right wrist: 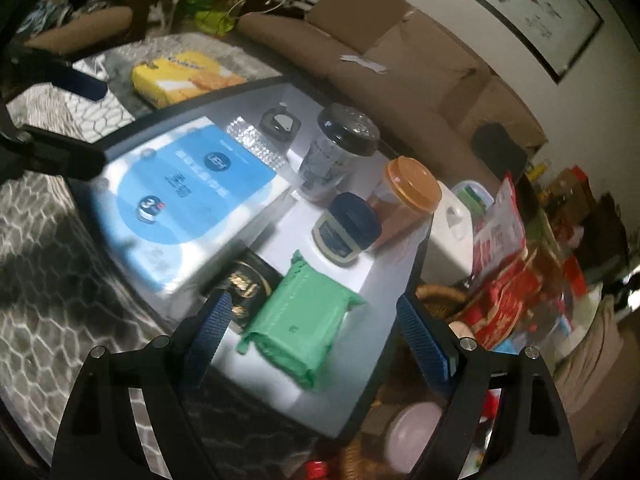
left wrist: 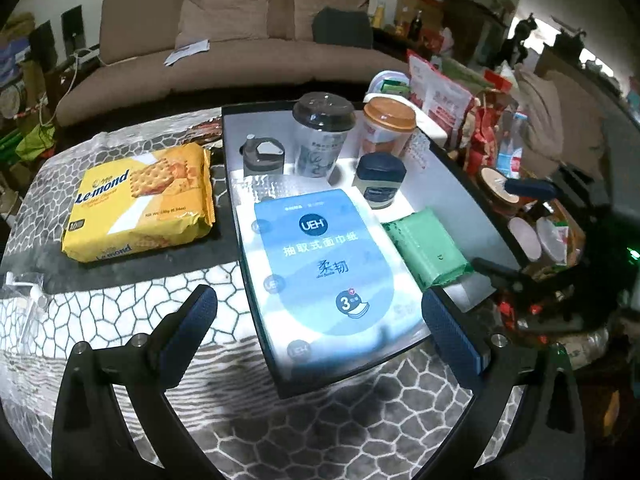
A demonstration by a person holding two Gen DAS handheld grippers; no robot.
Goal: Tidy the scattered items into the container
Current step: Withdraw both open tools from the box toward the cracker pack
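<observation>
In container (left wrist: 256,216), black-rimmed, white floor: one blue tissue pack (left wrist: 324,264), one green packet (left wrist: 424,248), two lidded cups (left wrist: 320,136), one dark-capped jar (left wrist: 380,180), one small bottle (left wrist: 262,156). Outside, one yellow biscuit pack (left wrist: 140,204) on honeycomb-patterned table (left wrist: 120,312). Brown sofa (left wrist: 240,40) behind. Left gripper (left wrist: 320,328), right gripper (right wrist: 312,336): jaws wide, empty.

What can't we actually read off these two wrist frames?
- Dark gold-lettered item: right wrist view, blurred, partly under the blue-and-white tissue pack; hidden behind that pack in the left view.
- Green wrapped packet: label blurred.
- Wicker basket contents: covered by the right tongs.
</observation>
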